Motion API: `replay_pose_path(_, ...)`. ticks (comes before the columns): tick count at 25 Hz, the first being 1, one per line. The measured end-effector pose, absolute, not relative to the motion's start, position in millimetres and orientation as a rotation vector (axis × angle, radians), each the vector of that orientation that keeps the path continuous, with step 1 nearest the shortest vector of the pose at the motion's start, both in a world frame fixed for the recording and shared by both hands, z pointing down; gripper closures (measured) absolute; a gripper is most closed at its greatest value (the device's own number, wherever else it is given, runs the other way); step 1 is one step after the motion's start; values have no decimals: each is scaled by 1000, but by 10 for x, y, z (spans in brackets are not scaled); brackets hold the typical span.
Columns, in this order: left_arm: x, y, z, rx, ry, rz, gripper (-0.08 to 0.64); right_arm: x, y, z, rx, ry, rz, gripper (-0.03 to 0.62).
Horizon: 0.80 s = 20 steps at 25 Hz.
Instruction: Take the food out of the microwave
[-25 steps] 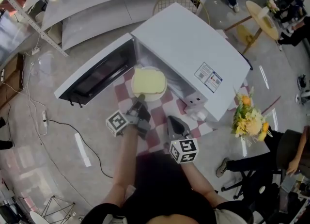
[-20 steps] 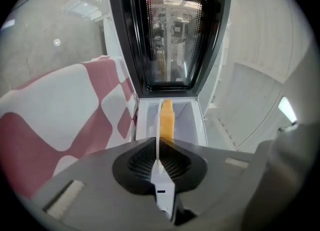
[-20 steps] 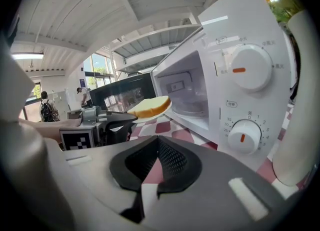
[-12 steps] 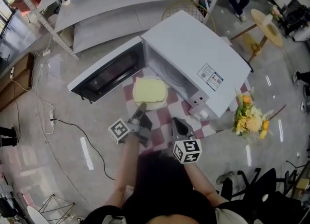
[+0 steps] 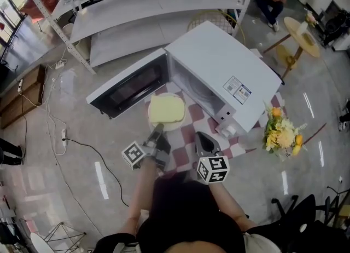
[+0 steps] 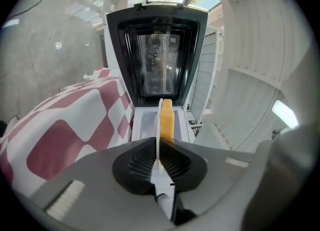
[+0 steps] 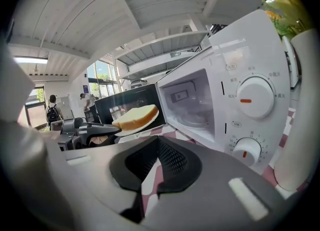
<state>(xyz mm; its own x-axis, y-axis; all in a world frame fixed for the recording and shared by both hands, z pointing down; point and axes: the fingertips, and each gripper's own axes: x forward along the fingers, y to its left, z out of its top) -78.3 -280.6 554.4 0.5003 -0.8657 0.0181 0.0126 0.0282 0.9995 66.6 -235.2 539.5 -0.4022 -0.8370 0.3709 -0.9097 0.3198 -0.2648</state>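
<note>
A white plate (image 5: 174, 122) with a slice of yellow bread (image 5: 166, 108) hangs just outside the open white microwave (image 5: 224, 74), over the red-checked cloth (image 5: 188, 128). My left gripper (image 5: 158, 131) is shut on the plate's near rim. In the left gripper view the plate (image 6: 160, 120) and the bread (image 6: 167, 117) appear edge-on between the jaws, with the open door (image 6: 156, 55) beyond. My right gripper (image 5: 202, 140) sits to the right, shut and holding nothing. From the right gripper view, the bread (image 7: 136, 116) is left of the microwave's cavity (image 7: 192, 105).
The microwave door (image 5: 128, 85) swings out to the left. A vase of yellow flowers (image 5: 281, 131) stands right of the microwave, close to the control knobs (image 7: 255, 97). A cable (image 5: 82, 145) runs over the floor at left. Shelving (image 5: 153, 0) stands behind.
The plate with the bread has come out of the microwave's mouth toward me, held by the left gripper. The right gripper has stayed where it was.
</note>
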Motion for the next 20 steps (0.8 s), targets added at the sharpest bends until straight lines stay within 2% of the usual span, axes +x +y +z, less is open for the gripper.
replay_pose_path(20,-1305,-2458,5093,1297,-936,-1028,532,521,-2510,4899,1634,-2503,558,591)
